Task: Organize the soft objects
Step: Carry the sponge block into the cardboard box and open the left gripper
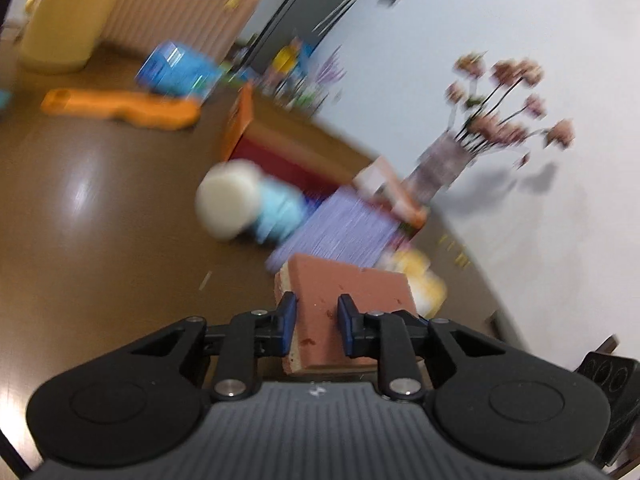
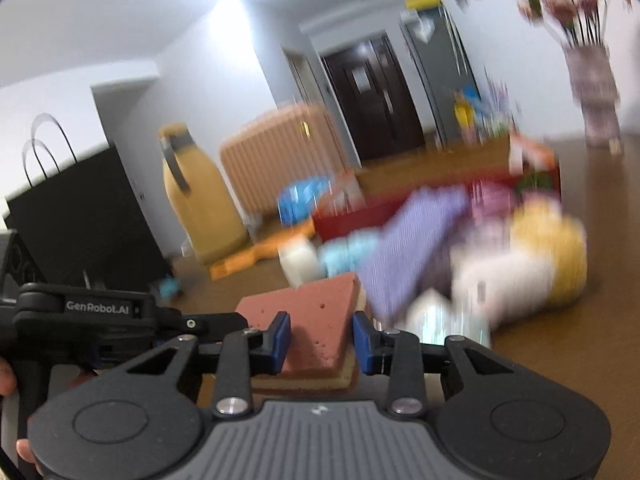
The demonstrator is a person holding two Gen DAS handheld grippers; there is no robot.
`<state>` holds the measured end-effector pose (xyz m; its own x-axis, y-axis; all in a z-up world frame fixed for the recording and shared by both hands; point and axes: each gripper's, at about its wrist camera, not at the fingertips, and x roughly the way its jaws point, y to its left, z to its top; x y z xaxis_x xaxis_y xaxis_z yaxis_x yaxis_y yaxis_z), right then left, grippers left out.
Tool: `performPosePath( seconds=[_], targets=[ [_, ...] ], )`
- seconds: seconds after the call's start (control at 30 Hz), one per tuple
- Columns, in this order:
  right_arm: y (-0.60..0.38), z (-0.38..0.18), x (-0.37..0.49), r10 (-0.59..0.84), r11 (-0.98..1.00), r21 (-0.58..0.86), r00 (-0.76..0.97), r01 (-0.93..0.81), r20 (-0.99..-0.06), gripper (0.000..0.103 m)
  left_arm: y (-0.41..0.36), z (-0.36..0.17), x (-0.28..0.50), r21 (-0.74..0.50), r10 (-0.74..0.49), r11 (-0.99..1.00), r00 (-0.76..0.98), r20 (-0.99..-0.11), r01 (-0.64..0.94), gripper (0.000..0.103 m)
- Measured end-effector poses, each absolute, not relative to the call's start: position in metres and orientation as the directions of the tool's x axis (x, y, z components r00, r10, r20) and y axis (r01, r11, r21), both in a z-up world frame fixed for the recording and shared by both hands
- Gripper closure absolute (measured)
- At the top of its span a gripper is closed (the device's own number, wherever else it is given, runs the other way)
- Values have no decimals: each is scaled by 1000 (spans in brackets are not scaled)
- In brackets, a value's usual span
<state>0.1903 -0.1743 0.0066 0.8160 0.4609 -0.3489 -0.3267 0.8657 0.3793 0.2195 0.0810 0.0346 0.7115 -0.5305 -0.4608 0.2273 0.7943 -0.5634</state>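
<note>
Between both tools sits one sponge [image 1: 344, 304], a flat rectangular slab with a porous terracotta-red top and a pale yellow foam layer beneath, lifted just above the glossy brown bench [image 1: 80, 200]. Left tool [image 1: 317, 326] is clamped on one end, its blue pads pressing the sponge's sides; right tool [image 2: 321, 342] is clamped on the other end, blue pads on either side of the red face. Beyond, blurred, lie a ribbed lilac cloth [image 1: 344, 228], a light blue soft thing with a cream round end [image 1: 228, 200], and a yellow plush [image 2: 560, 252]. A red open box [image 2: 400, 208] stands behind; its contents are too smeared to tell. A vase of pink flowers [image 1: 444, 164] stands by the wall.
</note>
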Motion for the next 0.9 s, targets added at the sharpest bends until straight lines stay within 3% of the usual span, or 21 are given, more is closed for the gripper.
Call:
performPosePath(
  seconds=[0.2,0.37,0.43,0.63,0.7,0.9],
  targets=[
    [-197,69,282,465,865,346,841,-364,-276,70,60,95,322,-507,-530,807,752,-391,304,81],
    [-204,92,426,455,871,376,807,-316,-377,70,39,98,459,-494,-478,841,733,-485,222,81],
    [-201,86,479,450,872,401,784,-282,-427,70,35,86,506,-518,-456,842,712,-534,150,82],
    [-188,35,608,457,857,494,662,-148,-594,70,20,51,589,-373,-283,928,686,-670,19,78],
    [-180,16,626,472,851,509,620,-132,-627,70,16,45,600,-306,-230,952,694,-683,14,77],
    [-171,-2,637,483,853,497,605,-161,-633,70,24,44,599,-283,-210,959,716,-665,17,73]
  ],
)
